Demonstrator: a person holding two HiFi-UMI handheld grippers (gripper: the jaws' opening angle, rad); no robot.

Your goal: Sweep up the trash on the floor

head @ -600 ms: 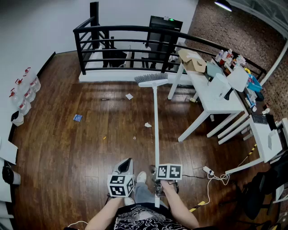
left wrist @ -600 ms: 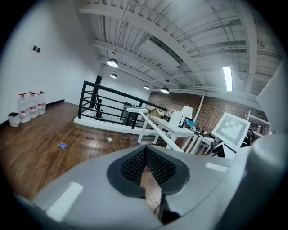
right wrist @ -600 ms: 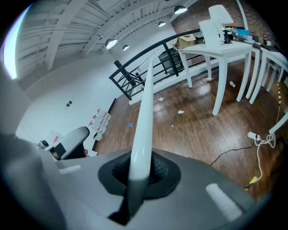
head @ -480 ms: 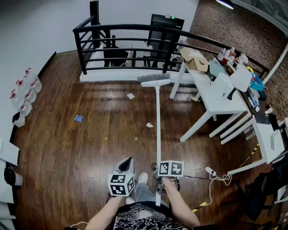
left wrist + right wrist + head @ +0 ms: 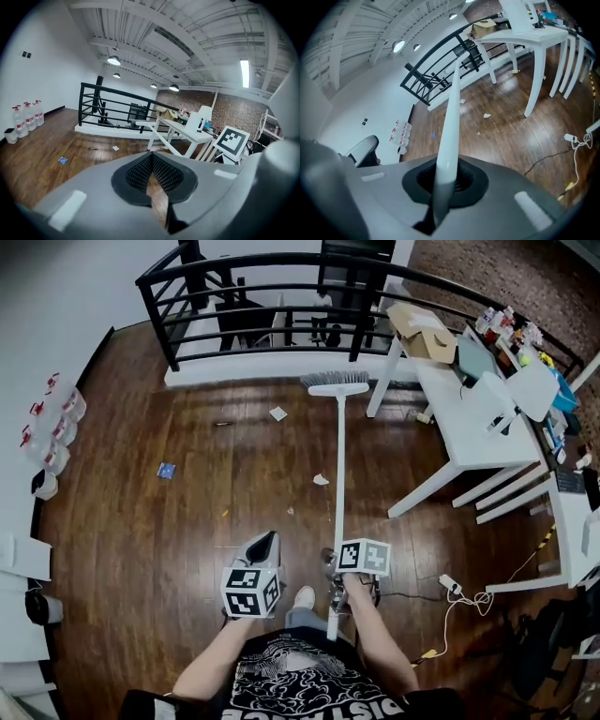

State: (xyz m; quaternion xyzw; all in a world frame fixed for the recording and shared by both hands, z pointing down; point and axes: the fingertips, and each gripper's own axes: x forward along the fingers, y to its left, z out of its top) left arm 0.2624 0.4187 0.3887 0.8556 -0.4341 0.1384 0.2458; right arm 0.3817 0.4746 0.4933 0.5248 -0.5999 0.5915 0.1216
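Clamping the white broom (image 5: 337, 456) handle: right gripper (image 5: 330, 563). Left gripper (image 5: 262, 547) beside it, jaws together, nothing held. Paper scrap (image 5: 321, 480) ahead. Shirt (image 5: 300, 690) lettering illegible.

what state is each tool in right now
Left tool: closed, nothing in it.
Right tool: closed on the broom handle.

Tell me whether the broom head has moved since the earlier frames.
No clear move: the broom head still sits by the white ledge, just left of the table leg; the head camera shifted instead.
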